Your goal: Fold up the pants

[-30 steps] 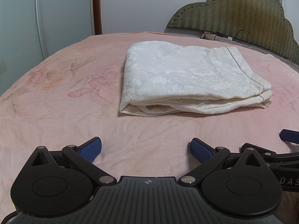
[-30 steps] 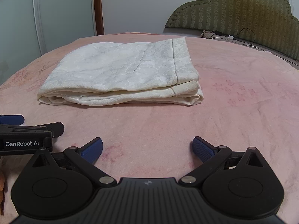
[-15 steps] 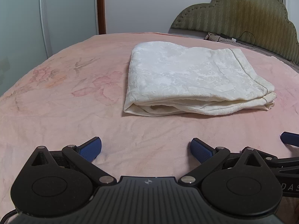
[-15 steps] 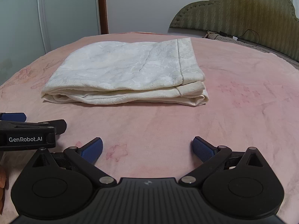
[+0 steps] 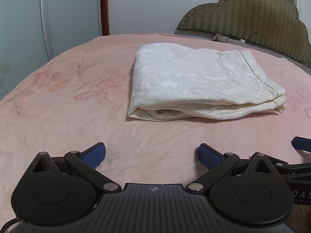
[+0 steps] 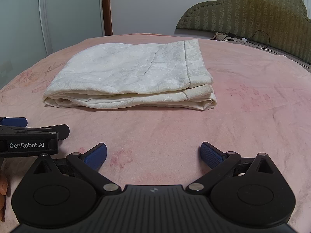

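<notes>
Cream-white patterned pants [image 5: 196, 81] [image 6: 132, 73] lie folded into a flat rectangular stack on the pink bed, hems stacked at the right end. My left gripper [image 5: 152, 155] hovers open over the blanket, well short of the stack's near edge, with nothing between its blue pads. My right gripper [image 6: 153, 155] is likewise open and empty, a similar distance in front of the pants. In the right wrist view the left gripper's body [image 6: 29, 139] shows at the left edge. The right gripper's blue fingertip [image 5: 301, 143] appears at the right edge of the left wrist view.
The pink floral blanket [image 5: 68, 104] covers the whole bed. An olive padded headboard [image 5: 252, 15] stands at the back right, with a black cable [image 5: 256, 36] and small items near it. Pale wardrobe doors [image 6: 48, 15] and a wooden post [image 6: 107, 7] are at the back left.
Both grippers have drawn back a little and risen slightly, so the folded pants sit a bit farther off. The pants have not moved, and both grippers stay open.
</notes>
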`<state>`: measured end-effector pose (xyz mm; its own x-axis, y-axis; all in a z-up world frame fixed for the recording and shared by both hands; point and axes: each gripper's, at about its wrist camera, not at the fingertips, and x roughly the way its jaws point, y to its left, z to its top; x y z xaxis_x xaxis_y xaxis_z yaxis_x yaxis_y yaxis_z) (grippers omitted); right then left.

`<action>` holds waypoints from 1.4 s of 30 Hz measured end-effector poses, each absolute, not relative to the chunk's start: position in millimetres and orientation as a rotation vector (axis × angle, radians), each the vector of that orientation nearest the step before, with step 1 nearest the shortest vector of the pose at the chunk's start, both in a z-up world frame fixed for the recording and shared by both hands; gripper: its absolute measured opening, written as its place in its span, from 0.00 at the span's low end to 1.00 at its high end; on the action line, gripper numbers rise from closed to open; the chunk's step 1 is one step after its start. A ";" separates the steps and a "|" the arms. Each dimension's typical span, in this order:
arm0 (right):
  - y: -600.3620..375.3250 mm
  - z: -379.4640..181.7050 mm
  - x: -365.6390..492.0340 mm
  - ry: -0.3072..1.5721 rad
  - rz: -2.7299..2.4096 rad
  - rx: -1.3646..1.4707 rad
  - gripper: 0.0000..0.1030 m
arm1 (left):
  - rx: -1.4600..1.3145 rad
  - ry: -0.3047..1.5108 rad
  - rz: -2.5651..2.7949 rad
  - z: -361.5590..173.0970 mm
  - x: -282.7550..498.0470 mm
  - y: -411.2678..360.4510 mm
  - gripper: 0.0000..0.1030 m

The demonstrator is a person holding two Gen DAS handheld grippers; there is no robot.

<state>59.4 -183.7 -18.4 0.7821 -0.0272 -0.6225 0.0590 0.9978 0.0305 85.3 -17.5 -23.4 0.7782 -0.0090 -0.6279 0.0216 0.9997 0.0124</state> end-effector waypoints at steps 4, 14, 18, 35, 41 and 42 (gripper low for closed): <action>-184.0 -18.6 59.3 0.671 -0.047 0.049 1.00 | 0.020 0.679 -0.016 -23.3 85.3 -17.5 1.00; -183.3 -19.0 58.4 0.671 -0.068 0.050 1.00 | 0.021 0.676 -0.010 -23.6 84.9 -17.5 1.00; -182.1 -18.7 58.7 0.671 -0.075 0.052 1.00 | 0.022 0.676 -0.008 -23.4 85.3 -17.1 1.00; -181.9 -18.7 58.9 0.671 -0.076 0.052 1.00 | 0.021 0.676 -0.008 -23.5 85.2 -17.7 1.00; -181.9 -18.7 58.8 0.671 -0.076 0.052 1.00 | 0.022 0.676 -0.007 -23.4 84.9 -18.2 1.00; -182.0 -18.7 58.9 0.671 -0.076 0.052 1.00 | 0.021 0.676 -0.008 -23.6 85.3 -17.7 1.00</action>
<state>58.9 -182.0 -18.7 0.7805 -0.0531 -0.6228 0.0868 0.9959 0.0239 85.3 -17.7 -23.6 0.7798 -0.0003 -0.6260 0.0142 0.9997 0.0173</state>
